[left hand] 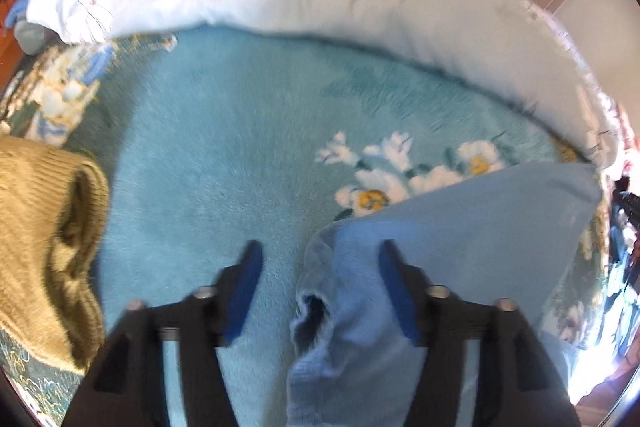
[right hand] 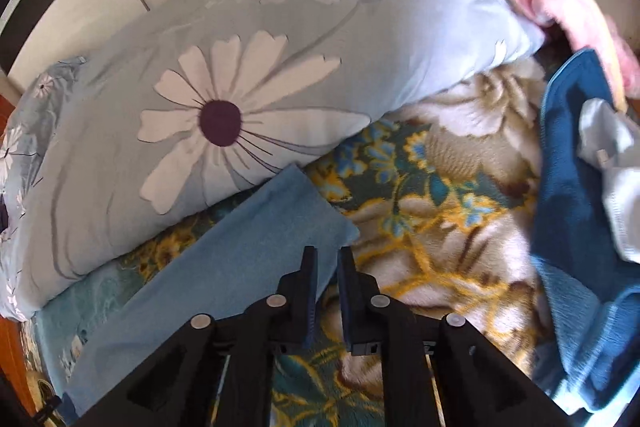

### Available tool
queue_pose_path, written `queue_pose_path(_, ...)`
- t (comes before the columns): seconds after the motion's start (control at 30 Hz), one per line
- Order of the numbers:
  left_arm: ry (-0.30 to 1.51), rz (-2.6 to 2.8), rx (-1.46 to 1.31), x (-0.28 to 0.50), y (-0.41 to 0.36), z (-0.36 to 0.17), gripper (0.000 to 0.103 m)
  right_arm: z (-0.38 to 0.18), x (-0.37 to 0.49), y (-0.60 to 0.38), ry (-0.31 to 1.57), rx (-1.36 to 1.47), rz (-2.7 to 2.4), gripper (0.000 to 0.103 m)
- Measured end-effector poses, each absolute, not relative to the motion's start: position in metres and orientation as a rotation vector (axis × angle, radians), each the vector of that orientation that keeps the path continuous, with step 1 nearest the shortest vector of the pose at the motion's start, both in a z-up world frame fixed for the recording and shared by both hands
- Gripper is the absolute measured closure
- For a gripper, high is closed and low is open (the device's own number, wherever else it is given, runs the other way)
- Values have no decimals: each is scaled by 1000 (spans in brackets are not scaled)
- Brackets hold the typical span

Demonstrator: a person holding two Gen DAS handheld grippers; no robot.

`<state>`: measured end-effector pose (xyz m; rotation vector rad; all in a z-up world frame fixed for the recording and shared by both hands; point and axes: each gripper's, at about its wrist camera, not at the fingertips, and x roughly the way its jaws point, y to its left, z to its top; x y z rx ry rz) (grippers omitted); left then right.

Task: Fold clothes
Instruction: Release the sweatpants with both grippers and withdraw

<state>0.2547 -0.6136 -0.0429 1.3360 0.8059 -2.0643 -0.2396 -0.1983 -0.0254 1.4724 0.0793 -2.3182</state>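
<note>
In the left wrist view, the left gripper (left hand: 318,247) hangs with jaws wide and empty over the plush turquoise floral blanket (left hand: 224,147), the light blue soft cloth garment (left hand: 460,247) lying under its right finger. In the right wrist view, the right gripper (right hand: 328,255) shows a narrow empty gap at that garment's (right hand: 240,259) edge on the blanket; I judge both should pinch matching corners before folding.

One light-blue garment (left hand: 460,227), one olive sweater (left hand: 36,235), one quilt (right hand: 224,75)

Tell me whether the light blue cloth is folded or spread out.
Folded, it seems: the light blue cloth lies as a narrow flat strip on the blanket, with straight edges and a squared end.
</note>
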Motion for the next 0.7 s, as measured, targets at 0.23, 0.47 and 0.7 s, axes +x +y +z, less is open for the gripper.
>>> queue_pose_path(0.23,763,-2117,1106,283,-589,15,14,29,-159,-194,171,1296,-2265,43)
queue_pose_path(0.47,559,-2088,1063,319,-521,47,13,40,-46,-161,247,1265,-2209,37)
queue_pose_path(0.7,279,-2198,1121,338,-474,59,13,64,43,-128,417,1110,-2336,32)
